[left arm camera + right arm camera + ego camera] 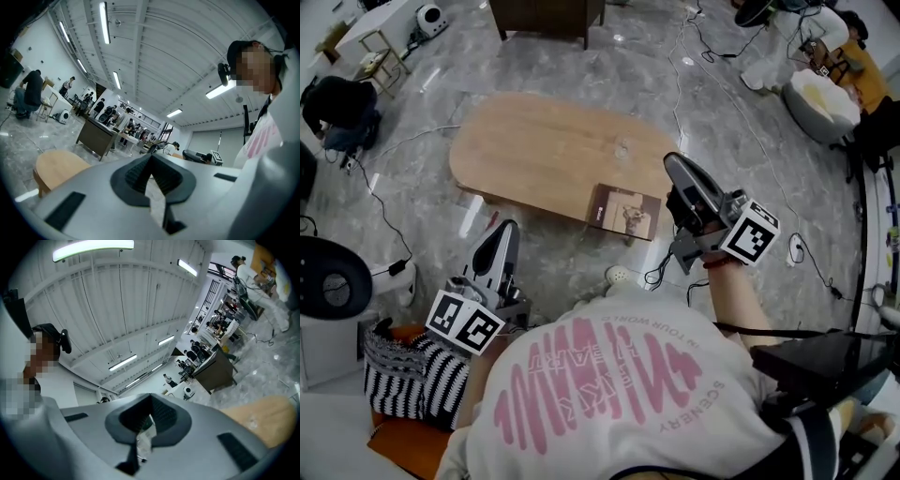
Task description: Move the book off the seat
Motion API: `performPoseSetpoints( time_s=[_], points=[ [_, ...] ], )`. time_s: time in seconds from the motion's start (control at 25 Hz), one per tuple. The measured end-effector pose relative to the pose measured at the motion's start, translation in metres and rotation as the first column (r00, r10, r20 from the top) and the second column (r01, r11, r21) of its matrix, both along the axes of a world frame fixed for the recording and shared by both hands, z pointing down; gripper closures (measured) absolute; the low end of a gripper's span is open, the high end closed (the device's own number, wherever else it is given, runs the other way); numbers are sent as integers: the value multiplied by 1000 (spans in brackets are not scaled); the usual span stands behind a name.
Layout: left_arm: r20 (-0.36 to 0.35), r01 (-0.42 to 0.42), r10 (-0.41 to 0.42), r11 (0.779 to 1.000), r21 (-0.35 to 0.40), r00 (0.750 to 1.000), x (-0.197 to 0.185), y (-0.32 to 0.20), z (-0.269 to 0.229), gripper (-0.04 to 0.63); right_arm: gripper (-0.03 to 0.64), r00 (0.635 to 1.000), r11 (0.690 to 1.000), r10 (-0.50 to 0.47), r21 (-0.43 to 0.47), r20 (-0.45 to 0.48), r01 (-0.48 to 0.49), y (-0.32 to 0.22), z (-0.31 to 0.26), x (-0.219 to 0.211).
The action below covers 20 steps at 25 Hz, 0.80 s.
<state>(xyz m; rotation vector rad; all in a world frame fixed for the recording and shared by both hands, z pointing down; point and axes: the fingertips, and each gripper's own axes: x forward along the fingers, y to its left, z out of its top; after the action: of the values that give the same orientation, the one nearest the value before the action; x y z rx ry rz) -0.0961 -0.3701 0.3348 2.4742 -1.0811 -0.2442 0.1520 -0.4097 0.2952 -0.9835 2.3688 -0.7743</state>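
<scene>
A brown book (623, 211) lies flat on the near right edge of the oval wooden table (544, 145). Both grippers are held up in front of the person, apart from the book and empty. My left gripper (508, 228) points toward the table's near edge, its jaws together. My right gripper (675, 161) hovers just right of the book, jaws together. In the left gripper view the closed left gripper (151, 157) points level past the table (56, 166). The right gripper view shows the closed right gripper (151, 397) tilted up, with the table (267, 420) at the lower right. The book appears in neither gripper view.
An orange seat (398, 441) with a striped cushion (403, 375) is at the lower left. Cables (380, 202) trail over the marble floor. A dark cabinet (548, 17) stands beyond the table, a white beanbag (818, 103) at the far right, a round white appliance (333, 281) at the left.
</scene>
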Motion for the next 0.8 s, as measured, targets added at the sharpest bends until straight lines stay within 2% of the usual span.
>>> performPoseSetpoints(
  time_s=[0.8],
  points=[
    [-12,61,-61,998,32,998,-4,4,-5,588,607,1000,1000,-20,-17,-19,20,1,4,2]
  ],
)
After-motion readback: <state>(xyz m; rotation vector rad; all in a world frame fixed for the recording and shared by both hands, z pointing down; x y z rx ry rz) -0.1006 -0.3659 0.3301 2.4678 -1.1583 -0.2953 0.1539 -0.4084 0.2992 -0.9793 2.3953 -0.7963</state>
